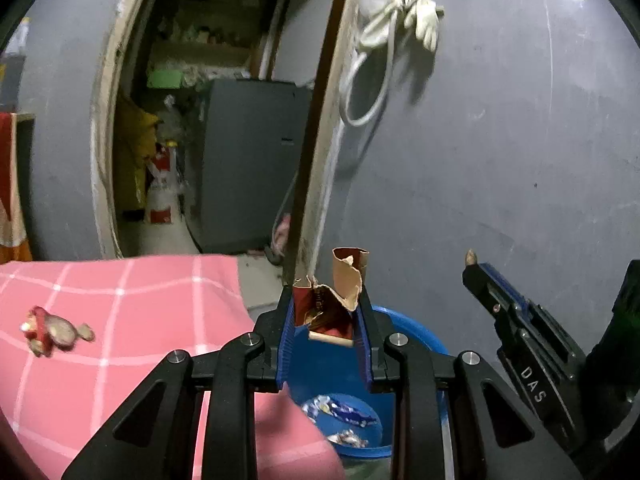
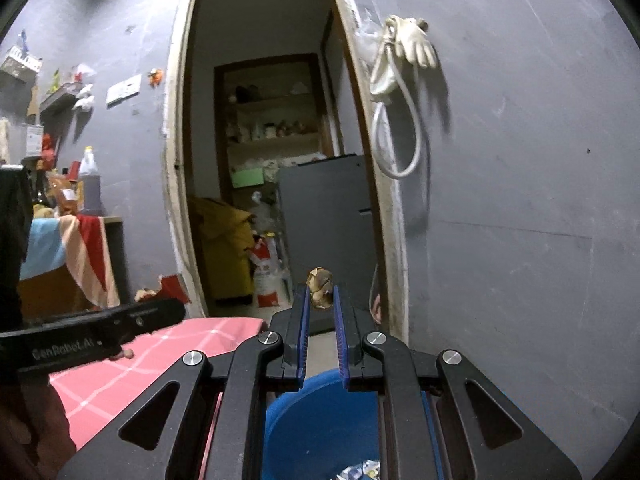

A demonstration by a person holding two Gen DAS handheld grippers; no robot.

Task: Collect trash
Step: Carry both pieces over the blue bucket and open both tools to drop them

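Note:
My left gripper (image 1: 327, 300) is shut on a torn red and brown paper wrapper (image 1: 340, 296) and holds it above the blue bin (image 1: 416, 336). My right gripper (image 2: 321, 300) is shut on a small crumpled brown scrap (image 2: 320, 286), also above the blue bin (image 2: 304, 412); it shows in the left wrist view (image 1: 474, 264) to the right. Several wrappers (image 1: 340, 416) lie in the bin. A red and tan piece of trash (image 1: 48, 330) lies on the pink checked cloth (image 1: 120, 312) at the left.
A grey wall (image 1: 500, 160) stands close behind the bin, with a white glove and hose (image 1: 400, 12) hanging on it. An open doorway (image 2: 272, 140) leads to a cluttered store room with a grey cabinet (image 2: 324, 216). Shelves with bottles (image 2: 88, 184) stand at the left.

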